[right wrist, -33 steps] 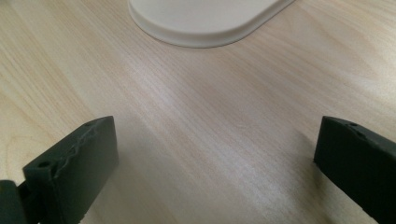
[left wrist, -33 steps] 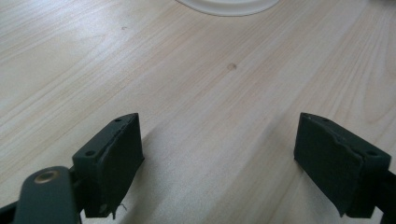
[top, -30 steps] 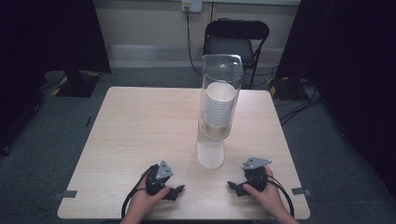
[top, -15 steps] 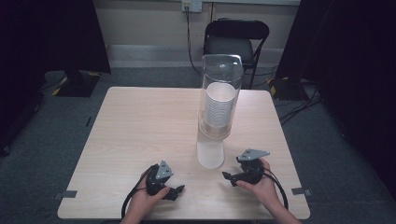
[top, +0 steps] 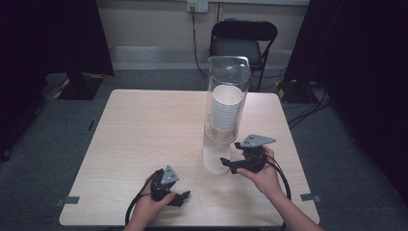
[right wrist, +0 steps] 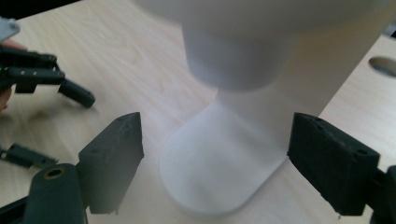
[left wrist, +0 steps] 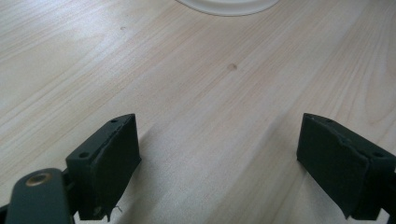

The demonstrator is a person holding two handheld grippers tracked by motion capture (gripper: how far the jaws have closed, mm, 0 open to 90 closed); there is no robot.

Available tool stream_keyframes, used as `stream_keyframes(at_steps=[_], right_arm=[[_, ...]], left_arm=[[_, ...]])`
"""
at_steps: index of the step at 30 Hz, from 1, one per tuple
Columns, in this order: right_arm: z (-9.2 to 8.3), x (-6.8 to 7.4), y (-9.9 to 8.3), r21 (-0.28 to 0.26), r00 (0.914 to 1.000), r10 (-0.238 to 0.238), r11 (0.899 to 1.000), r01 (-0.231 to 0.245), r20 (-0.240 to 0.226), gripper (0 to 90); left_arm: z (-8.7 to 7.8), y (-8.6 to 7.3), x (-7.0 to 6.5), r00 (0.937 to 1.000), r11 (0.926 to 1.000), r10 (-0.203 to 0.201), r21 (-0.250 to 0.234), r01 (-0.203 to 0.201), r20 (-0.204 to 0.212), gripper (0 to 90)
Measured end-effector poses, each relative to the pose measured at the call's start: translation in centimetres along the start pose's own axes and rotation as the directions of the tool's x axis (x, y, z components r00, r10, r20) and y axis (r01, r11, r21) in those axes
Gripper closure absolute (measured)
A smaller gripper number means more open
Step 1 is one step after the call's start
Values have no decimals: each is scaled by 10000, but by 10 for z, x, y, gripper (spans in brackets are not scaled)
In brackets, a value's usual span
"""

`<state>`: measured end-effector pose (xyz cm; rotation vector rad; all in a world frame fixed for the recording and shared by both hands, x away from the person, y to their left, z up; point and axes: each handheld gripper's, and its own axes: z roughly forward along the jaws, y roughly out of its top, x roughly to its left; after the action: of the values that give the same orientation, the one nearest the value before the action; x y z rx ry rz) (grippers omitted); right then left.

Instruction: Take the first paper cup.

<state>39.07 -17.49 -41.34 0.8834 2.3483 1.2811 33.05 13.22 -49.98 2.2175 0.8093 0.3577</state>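
Right gripper (top: 226, 162) risen toward cup dispenser (top: 225, 115), jaws narrowing, apart, empty; left gripper (top: 185, 196) agape.

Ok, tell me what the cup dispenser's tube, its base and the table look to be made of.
Tube: clear, glossy plastic, probably acrylic; the stacked cups show straight through it. Base: matte white plastic by its look, smooth and moulded with rounded edges. Table: pale wood grain, likely a laminate or veneer given its even, low-sheen surface.

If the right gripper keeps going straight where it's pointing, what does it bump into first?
Most likely the white base of the cup dispenser. The right gripper points at it with jaws open, nothing between them yet; exact distance is unclear.
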Motion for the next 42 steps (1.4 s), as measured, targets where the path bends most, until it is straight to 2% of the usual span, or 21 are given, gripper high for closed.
stream_keyframes(at_steps=[3,8,13,19,20,22,23,24,27,33,36,42], right_arm=[[4,-2,6,-309,9999,70,9995,-66,153,182],[15,-12,8,-685,9965,837,9942,-834,15,192],[23,-14,9,-910,9947,1007,9906,-1021,-194,208],[27,-10,17,-1443,9978,620,9874,-648,-235,192],[28,-10,18,-1503,9979,601,9866,-633,-254,194],[28,-9,19,-1551,9983,570,9862,-585,-142,216],[31,-9,20,-1623,9977,642,9845,-669,-220,275],[33,-10,21,-1735,9978,616,9827,-646,-224,285],[34,-9,19,-1955,9994,331,9802,-316,42,333],[35,-10,13,-2240,9998,192,9744,-182,26,348],[36,-8,11,-2363,9998,137,9716,-104,124,351],[35,-8,11,-2148,9998,-42,9766,81,184,354]], left_arm=[[0,0,0,10000,10000,7,2,-7,1,126],[0,0,0,10000,10000,6,2,-6,2,126],[0,0,0,10000,10000,3,4,-3,-1,126],[1,0,0,10000,10000,-43,-46,43,34,123],[0,0,1,10000,10000,46,16,-46,38,122],[1,0,0,10000,10000,-44,-44,44,32,122],[0,0,0,10000,10000,8,-11,-8,36,122],[0,0,0,10000,10000,-5,-15,5,33,122],[0,0,0,10000,10000,-30,-24,30,47,122],[0,0,1,10000,10000,59,24,-59,37,119],[0,0,0,10000,10000,51,21,-51,39,119],[0,0,0,10000,10000,41,19,-41,37,118]])
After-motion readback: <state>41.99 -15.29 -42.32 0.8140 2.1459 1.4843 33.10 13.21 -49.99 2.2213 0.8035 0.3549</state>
